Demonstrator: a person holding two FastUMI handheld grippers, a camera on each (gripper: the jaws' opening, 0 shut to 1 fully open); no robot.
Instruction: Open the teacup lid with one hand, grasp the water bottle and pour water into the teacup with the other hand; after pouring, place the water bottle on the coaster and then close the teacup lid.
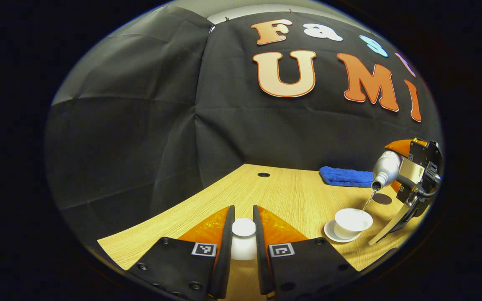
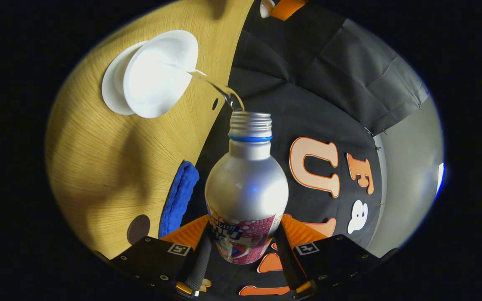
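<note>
My left tool [image 1: 244, 242] has its two fingers pressed on either side of the white teacup lid [image 1: 243, 238], which I hold just above the wooden counter [image 1: 283, 192]. Off to my right, the open white teacup [image 1: 352, 223] stands on its white saucer [image 1: 333, 233]. Above it, my right tool [image 1: 408, 175] grips the silver water bottle [image 1: 385, 169], tilted mouth-down, and a thin stream of water [image 1: 368, 202] runs from the mouth into the cup. A dark round coaster [image 1: 382, 199] lies on the counter just behind the teacup. A folded blue cloth [image 1: 345, 176] sits farther back near the wall, and a small dark hole [image 1: 263, 174] marks the counter's far part.
</note>
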